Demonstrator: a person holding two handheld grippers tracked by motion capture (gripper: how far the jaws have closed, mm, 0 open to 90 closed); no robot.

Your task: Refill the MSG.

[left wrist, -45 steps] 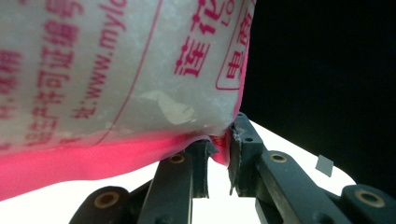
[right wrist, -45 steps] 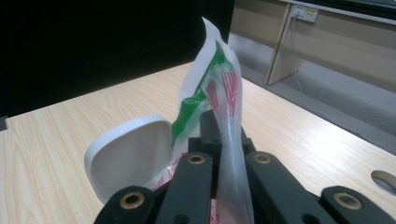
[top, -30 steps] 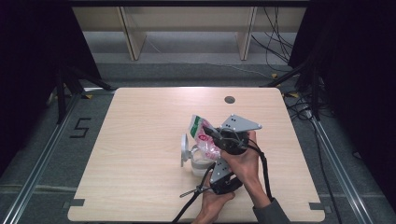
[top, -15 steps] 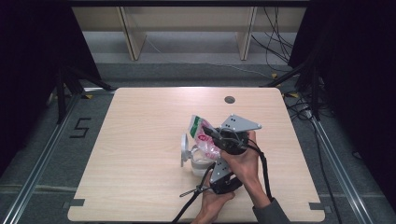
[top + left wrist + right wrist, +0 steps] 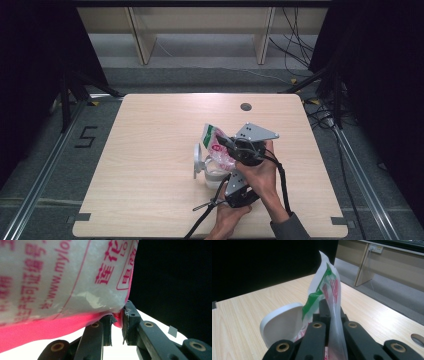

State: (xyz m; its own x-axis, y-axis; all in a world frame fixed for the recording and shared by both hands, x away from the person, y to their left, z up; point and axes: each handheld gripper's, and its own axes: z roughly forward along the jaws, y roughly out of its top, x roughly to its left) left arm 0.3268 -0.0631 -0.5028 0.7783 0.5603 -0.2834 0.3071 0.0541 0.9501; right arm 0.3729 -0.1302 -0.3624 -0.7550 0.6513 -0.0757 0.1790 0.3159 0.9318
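At the near edge of the table [image 5: 150, 150], the person's hands are crowding together right of centre, each gripping a tool. Nearest, the left gripper [image 5: 116, 326] is pinching the pink bottom edge of a plastic bag [image 5: 62, 282], its jaws nearly together on the film. Just beyond, the right gripper [image 5: 332, 315], topped by its grey plate, is clamping the bag's upper part, jaws fully together on the thin plastic, so the green-and-red printed top is standing up above them. Between the two, the bag is hanging over a white container [image 5: 212, 172] sitting on the wood, whose lid [image 5: 280, 326] is tilting open at the left. Farther off, a round hole [image 5: 245, 106] is showing near the table's back edge.
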